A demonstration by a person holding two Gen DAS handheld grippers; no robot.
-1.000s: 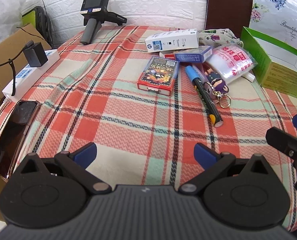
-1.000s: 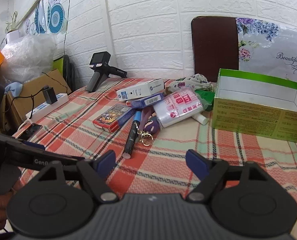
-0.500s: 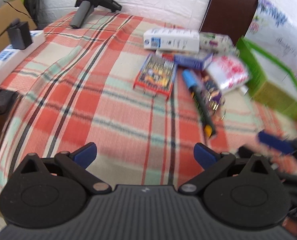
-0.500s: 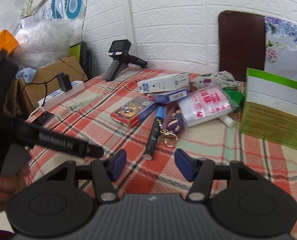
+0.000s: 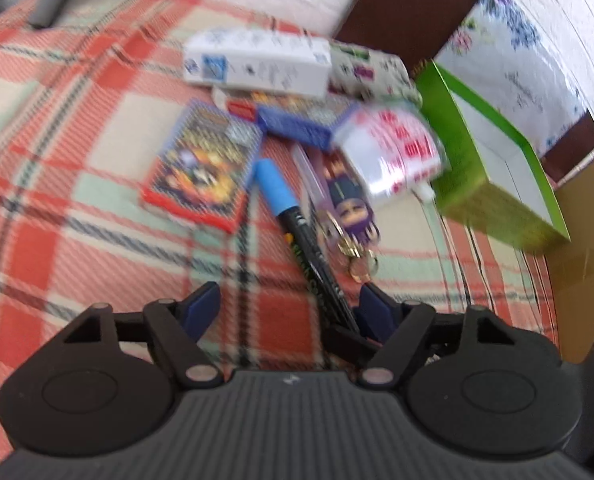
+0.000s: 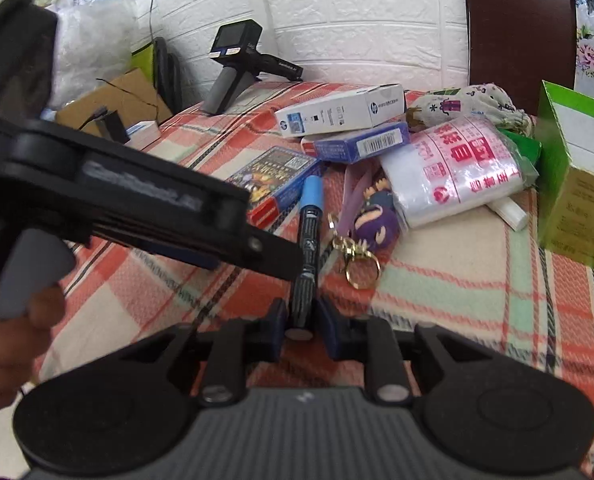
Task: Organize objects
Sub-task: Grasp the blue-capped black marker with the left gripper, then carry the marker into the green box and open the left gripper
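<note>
The right hand-held gripper [image 6: 300, 322] has its blue pads pressed in on the near end of the black marker [image 6: 308, 236], pinching it low over the plaid cloth that covers the worktop [image 6: 449, 280]; the marker's blue cap points away toward the far edge, and whether the barrel rests on the cloth cannot be told. The left hand-held gripper [image 5: 291, 306] has its jaws spread wide with nothing between them, and the marker [image 5: 297, 224] runs slantwise just inside its right pad; from the right wrist view this gripper [image 6: 271, 254] reaches in from the left side, its tip just beside the marker's barrel. Touching the marker on its right lies a purple figure keychain [image 6: 371, 220] with a gold ring. To the left of the marker's cap is a red-edged card box [image 6: 275, 182], and beyond that, toward the far edge, a blue box [image 6: 361, 146] and a white carton [image 6: 339, 114] stacked against one another. A clear bag with pink printing [image 6: 455, 168] lies to the right of the keychain, with a patterned cloth pouch [image 6: 469, 102] behind it. At the right edge stands a green open box [image 6: 573, 184]. At the far left corner a grey-handled device [image 6: 237, 64] stands upright.
</note>
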